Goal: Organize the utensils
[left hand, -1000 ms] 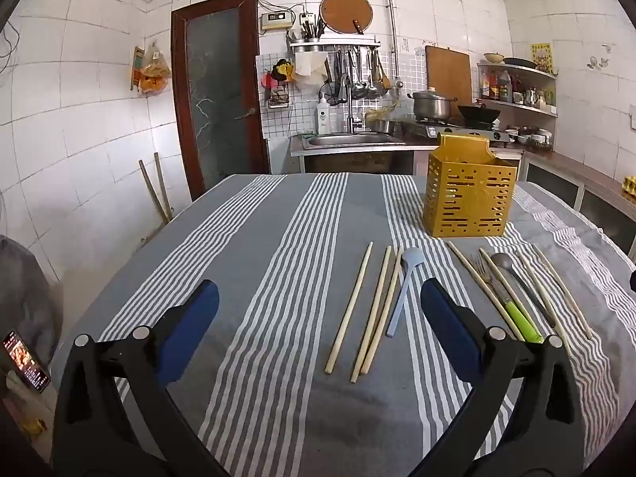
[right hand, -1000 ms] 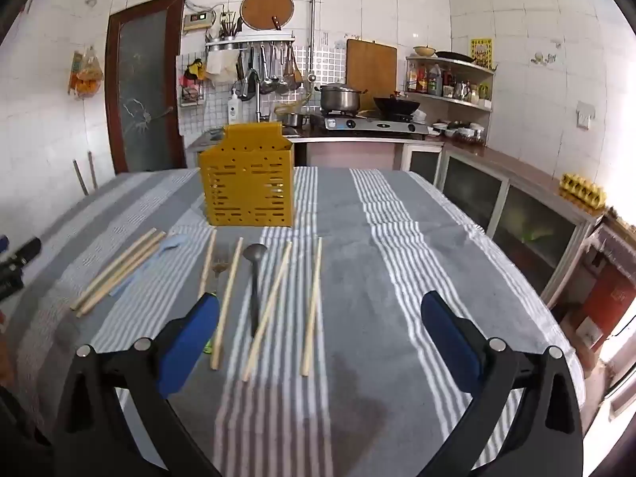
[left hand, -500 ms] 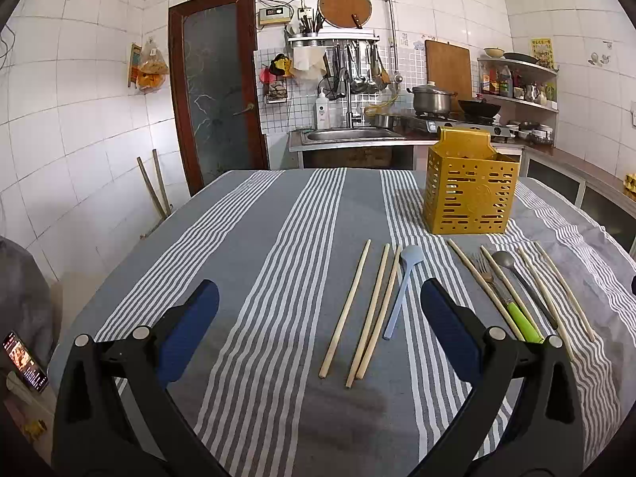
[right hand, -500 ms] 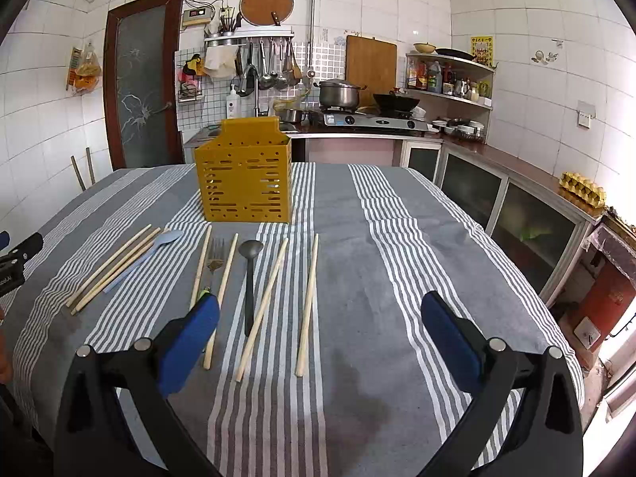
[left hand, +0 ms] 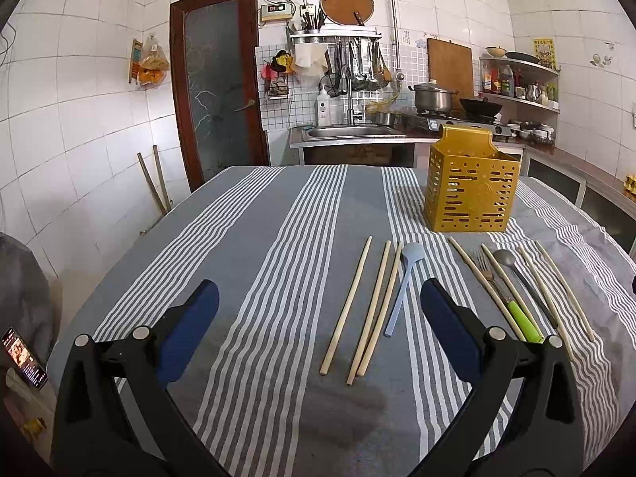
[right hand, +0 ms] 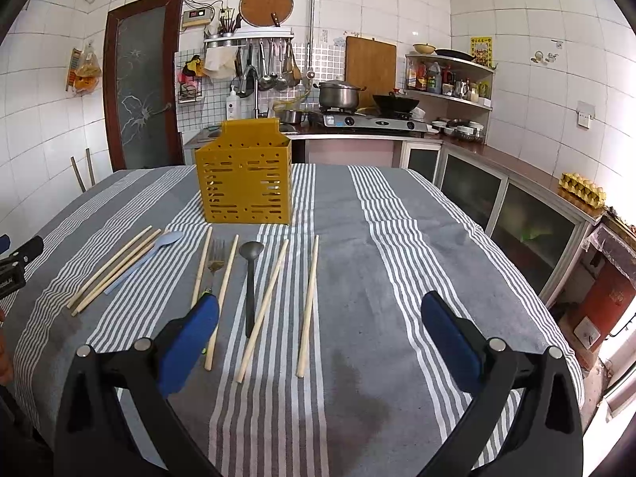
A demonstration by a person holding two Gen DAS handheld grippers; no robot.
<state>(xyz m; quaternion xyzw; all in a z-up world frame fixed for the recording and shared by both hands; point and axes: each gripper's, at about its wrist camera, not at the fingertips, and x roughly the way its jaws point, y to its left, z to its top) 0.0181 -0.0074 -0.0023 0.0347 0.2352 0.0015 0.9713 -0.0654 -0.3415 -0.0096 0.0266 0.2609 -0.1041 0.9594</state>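
A yellow perforated utensil holder (left hand: 471, 192) (right hand: 246, 183) stands upright on the striped tablecloth. In front of it lie several wooden chopsticks (left hand: 348, 306) (right hand: 308, 304), a light blue spoon (left hand: 403, 286) (right hand: 149, 252), a fork with a green handle (left hand: 505, 298) (right hand: 216, 256) and a dark grey spoon (left hand: 524, 278) (right hand: 250, 282). My left gripper (left hand: 316, 330) is open and empty, above the table short of the left chopsticks. My right gripper (right hand: 318, 334) is open and empty, short of the right chopsticks.
The grey and white striped tablecloth (left hand: 246, 246) (right hand: 397, 238) covers the table. A kitchen counter with sink (left hand: 349, 131) and stove (right hand: 369, 119) lies beyond the far edge. Cabinets (right hand: 528, 230) run along the right. The left gripper's tip (right hand: 20, 258) shows at the right view's left edge.
Both grippers rose or tilted slightly, so the holder and utensils sit a little lower in the views. Both stay open and empty. Nothing on the table moved.
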